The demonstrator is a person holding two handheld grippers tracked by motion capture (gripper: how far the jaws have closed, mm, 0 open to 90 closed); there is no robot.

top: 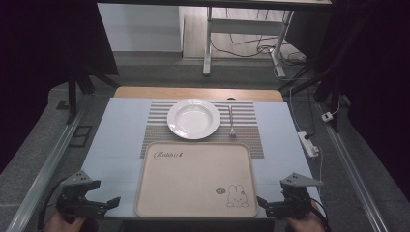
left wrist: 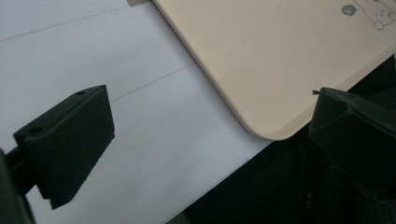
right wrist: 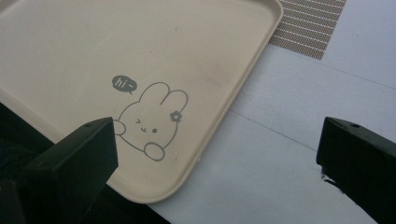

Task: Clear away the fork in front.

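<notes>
The left hand-held gripper sits at the near left corner of the counter, its jaws spread wide with nothing between them. In the left gripper view the rounded near corner of the beige tray lies just ahead and toward the right jaw, not touching either jaw, and bare counter surface fills the gap between them.

The right hand-held gripper sits at the near right corner, also wide open and holding nothing. In the right gripper view the tray's other near corner, the one printed with a rabbit drawing and a small "hi" bubble, lies just beyond the left jaw, apart from it; the right jaw hangs over plain counter.

The tray lies flat between the two grippers, its near edge at the counter's near edge. Well beyond both grippers, past the tray's far edge, a white plate rests on a striped placemat, with a fork just beside the plate on the right gripper's side.
</notes>
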